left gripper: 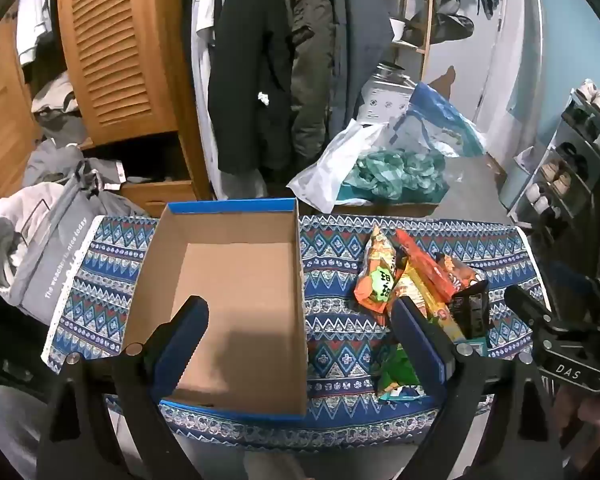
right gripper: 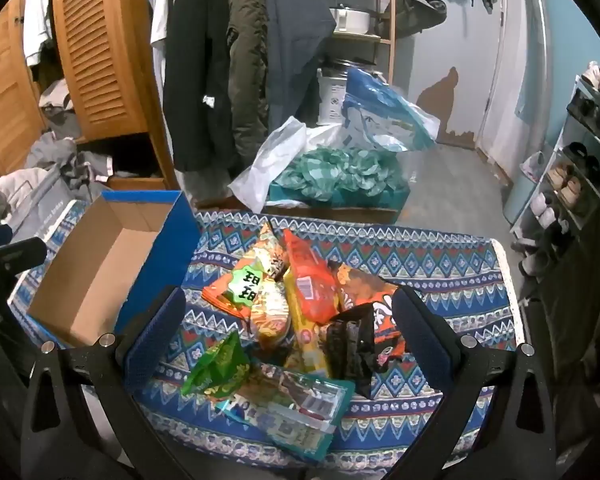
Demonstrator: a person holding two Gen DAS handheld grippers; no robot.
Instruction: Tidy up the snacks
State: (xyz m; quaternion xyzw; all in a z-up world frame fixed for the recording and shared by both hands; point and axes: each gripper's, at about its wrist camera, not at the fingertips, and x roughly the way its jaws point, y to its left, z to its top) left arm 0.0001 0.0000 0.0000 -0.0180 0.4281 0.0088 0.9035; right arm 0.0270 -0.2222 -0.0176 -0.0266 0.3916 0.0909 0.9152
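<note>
An empty cardboard box (left gripper: 236, 312) with blue outer walls sits on the patterned cloth; it also shows at the left of the right wrist view (right gripper: 100, 272). A pile of snack packets (right gripper: 300, 304) lies to its right: an orange bag with a green label (right gripper: 240, 292), a red-orange packet (right gripper: 312, 284), a black packet (right gripper: 352, 344), a green bag (right gripper: 216, 368) and a clear teal packet (right gripper: 296, 412). The pile shows in the left wrist view (left gripper: 412, 284). My left gripper (left gripper: 300, 344) is open above the box's near right wall. My right gripper (right gripper: 288, 344) is open above the pile, holding nothing.
The table's patterned blue cloth (right gripper: 440, 272) ends at a grey floor. Behind stand a wooden louvred wardrobe (left gripper: 116, 48), hanging coats (left gripper: 268, 60), plastic bags (left gripper: 380, 160) and a shoe rack (left gripper: 572, 152) at right. Grey clothes (left gripper: 40, 248) lie left of the table.
</note>
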